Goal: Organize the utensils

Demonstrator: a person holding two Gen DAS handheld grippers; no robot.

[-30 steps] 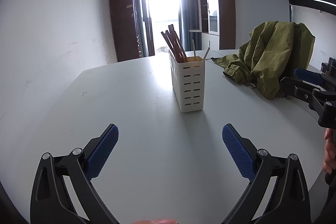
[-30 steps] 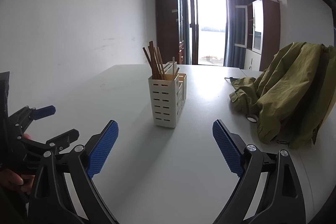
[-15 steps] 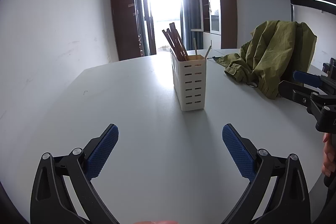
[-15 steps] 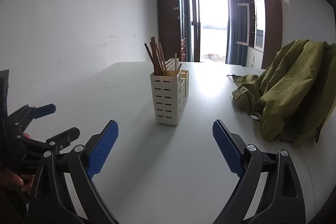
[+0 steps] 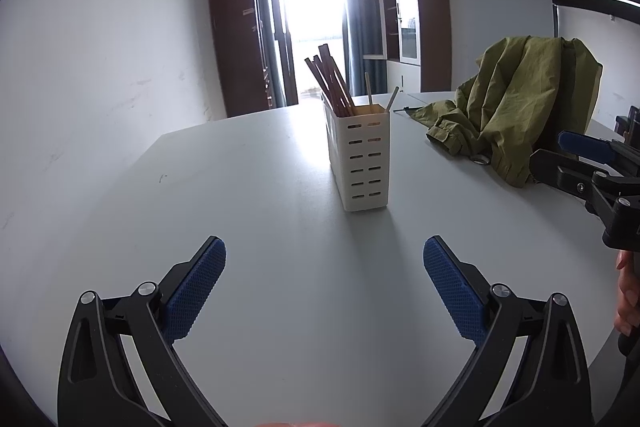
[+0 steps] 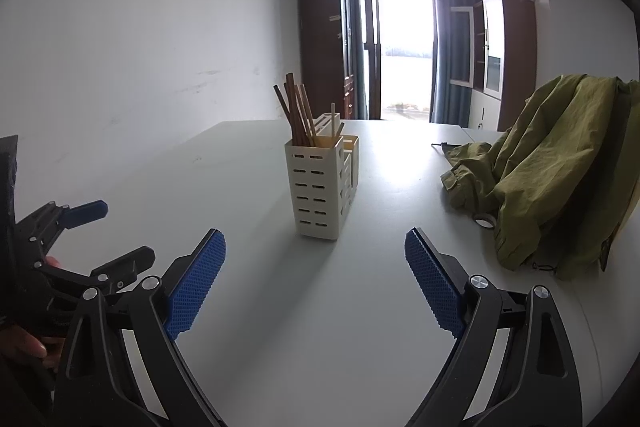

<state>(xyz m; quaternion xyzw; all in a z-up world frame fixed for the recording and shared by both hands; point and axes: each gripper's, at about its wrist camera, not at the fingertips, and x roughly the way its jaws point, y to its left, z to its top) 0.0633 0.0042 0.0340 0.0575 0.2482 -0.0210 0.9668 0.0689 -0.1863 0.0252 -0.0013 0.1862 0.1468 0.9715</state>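
Left wrist view: my left gripper hangs over the worktop, fingers spread wide and empty, aimed at the utensil holder upright ahead with chopsticks inside.

Right wrist view: my right gripper, likewise spread and empty, reveals the holder's stepped second compartment, hidden from the left.

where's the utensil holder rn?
The white utensil holder stands upright mid-table, ahead of both open grippers in both wrist views, with the green jacket to its right.
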